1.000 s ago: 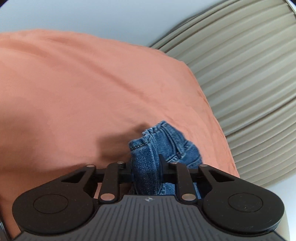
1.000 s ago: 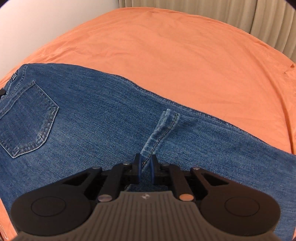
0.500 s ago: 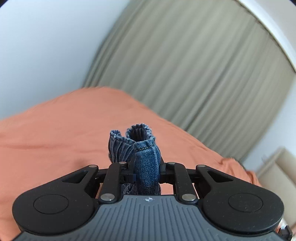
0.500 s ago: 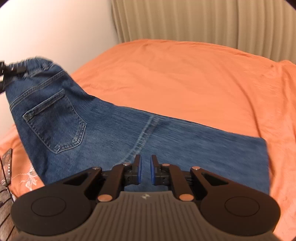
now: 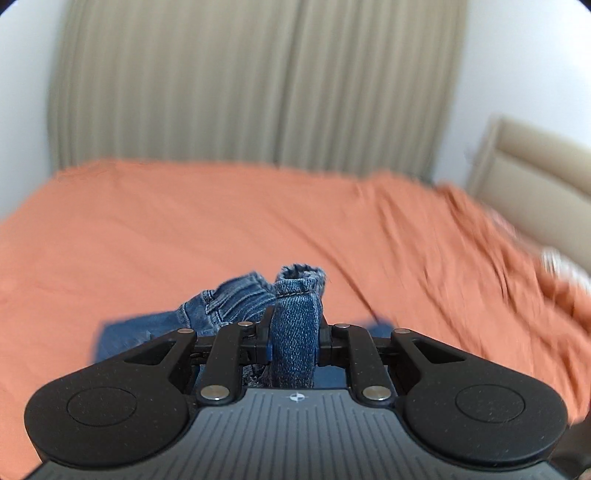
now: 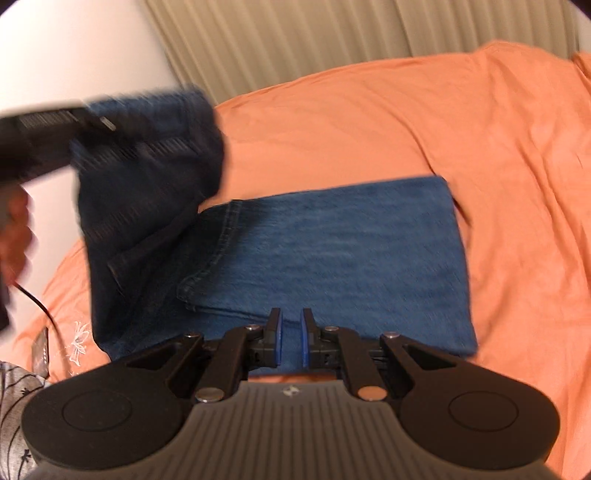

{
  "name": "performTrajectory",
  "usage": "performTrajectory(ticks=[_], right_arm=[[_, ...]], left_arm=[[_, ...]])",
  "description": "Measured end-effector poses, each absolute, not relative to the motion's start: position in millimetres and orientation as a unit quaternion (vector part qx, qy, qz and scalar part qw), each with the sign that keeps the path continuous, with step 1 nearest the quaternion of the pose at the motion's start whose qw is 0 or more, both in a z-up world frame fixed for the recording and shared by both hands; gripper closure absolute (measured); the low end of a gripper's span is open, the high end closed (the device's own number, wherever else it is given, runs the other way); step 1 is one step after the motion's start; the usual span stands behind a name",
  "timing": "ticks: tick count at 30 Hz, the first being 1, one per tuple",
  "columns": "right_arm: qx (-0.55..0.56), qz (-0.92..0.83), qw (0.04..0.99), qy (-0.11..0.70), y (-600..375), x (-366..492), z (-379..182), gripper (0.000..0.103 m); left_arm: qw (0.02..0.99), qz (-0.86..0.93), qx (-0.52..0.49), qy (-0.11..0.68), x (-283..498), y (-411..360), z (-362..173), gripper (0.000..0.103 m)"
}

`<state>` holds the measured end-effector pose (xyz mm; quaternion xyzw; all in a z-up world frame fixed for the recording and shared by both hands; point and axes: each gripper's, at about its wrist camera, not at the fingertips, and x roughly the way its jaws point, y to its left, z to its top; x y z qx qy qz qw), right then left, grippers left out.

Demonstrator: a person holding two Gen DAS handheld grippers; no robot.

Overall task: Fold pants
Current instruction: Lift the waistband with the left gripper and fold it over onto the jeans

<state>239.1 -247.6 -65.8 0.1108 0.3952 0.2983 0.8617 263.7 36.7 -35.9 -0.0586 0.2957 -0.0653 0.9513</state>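
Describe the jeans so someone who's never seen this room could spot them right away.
Find the bed with the orange sheet before the beige curtain. The jeans lie across its near side, the only blue denim there, waistband end lifted by the left claw.

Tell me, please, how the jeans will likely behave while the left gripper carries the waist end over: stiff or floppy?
Probably floppy: the jeans bunch up in the left gripper and drape from it. Likely fairly heavy for cloth, since the denim looks thick. The part on the orange sheet lies flat, so it should probably stay put.
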Motion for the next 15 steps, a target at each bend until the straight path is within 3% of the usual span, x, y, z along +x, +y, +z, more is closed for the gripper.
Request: performTrajectory(ticks=[6,12,13,15], right_arm=[[0.120,0.286,0.854,0.417,-264.0,231.8,-76.9,0.098],[0.122,0.283,0.854,0.419,-265.5,227.8,-77.6,0.097],[0.122,0.282,0.855,0.417,-265.3,227.4,-75.5,0.096],[0.120,0.279,0.860,0.411,-264.2,227.6,-69.1,0.094]], left_arm=[[0.917,-0.096,-0.009,0.388,254.7,-10.9,-95.9,0.081],[0.875,-0.157,-0.106,0.445,276.1,6.8,-102.5,0.056],[0.869,-0.169,-0.122,0.449,277.1,11.3,-100.8,0.048],[0.860,-0.195,-0.149,0.448,283.6,14.6,-95.2,0.043]])
